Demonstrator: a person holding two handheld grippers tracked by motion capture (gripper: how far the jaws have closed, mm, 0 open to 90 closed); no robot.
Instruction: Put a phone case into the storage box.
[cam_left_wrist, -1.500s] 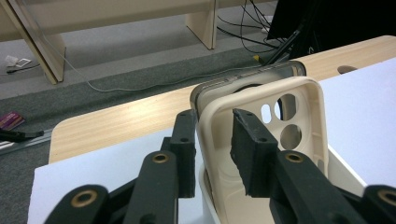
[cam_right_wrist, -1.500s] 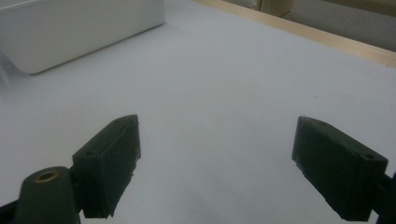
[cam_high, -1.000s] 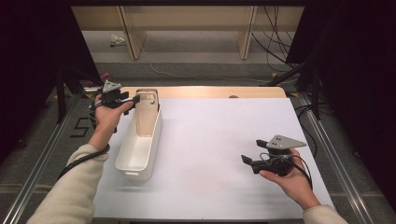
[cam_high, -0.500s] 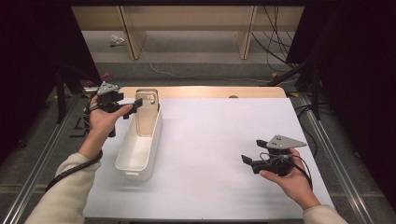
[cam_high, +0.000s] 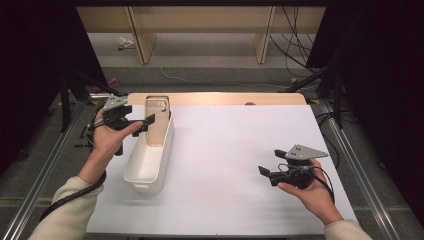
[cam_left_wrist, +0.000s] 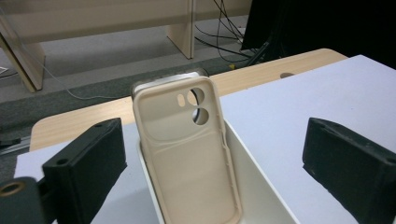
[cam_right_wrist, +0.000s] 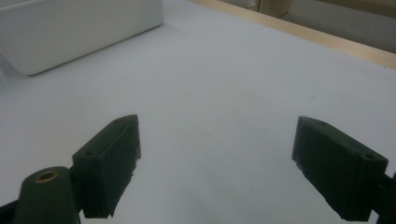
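Seen from the high view, a beige phone case (cam_high: 157, 121) stands propped on end inside the far end of a long white tub (cam_high: 148, 156) on the left side of the white-covered worktop (cam_high: 235, 165). The left claw (cam_high: 146, 121), held in the person's left hand (cam_high: 107, 140), sits just left of the tub's far end with its tips at the case; its jaws have just been opening and now stand apart, no longer pressing on the case. On the right side of the worktop, well apart from the tub, the right claw (cam_high: 264, 172) rests low in the person's right hand (cam_high: 310, 192), pointing left, with nothing between its jaws. In the left gripper view, the left claw (cam_left_wrist: 212, 163) spreads wide, one black jaw at each side, and the phone case (cam_left_wrist: 187, 154) stands between them clear of both pads, leaning against the far end wall of the tub (cam_left_wrist: 261, 196), its camera cut-outs at the top. In the right gripper view, the right claw (cam_right_wrist: 215, 163) is likewise wide open over bare worktop (cam_right_wrist: 224, 93), and a corner of the tub (cam_right_wrist: 79, 32) lies farther off at the upper left.
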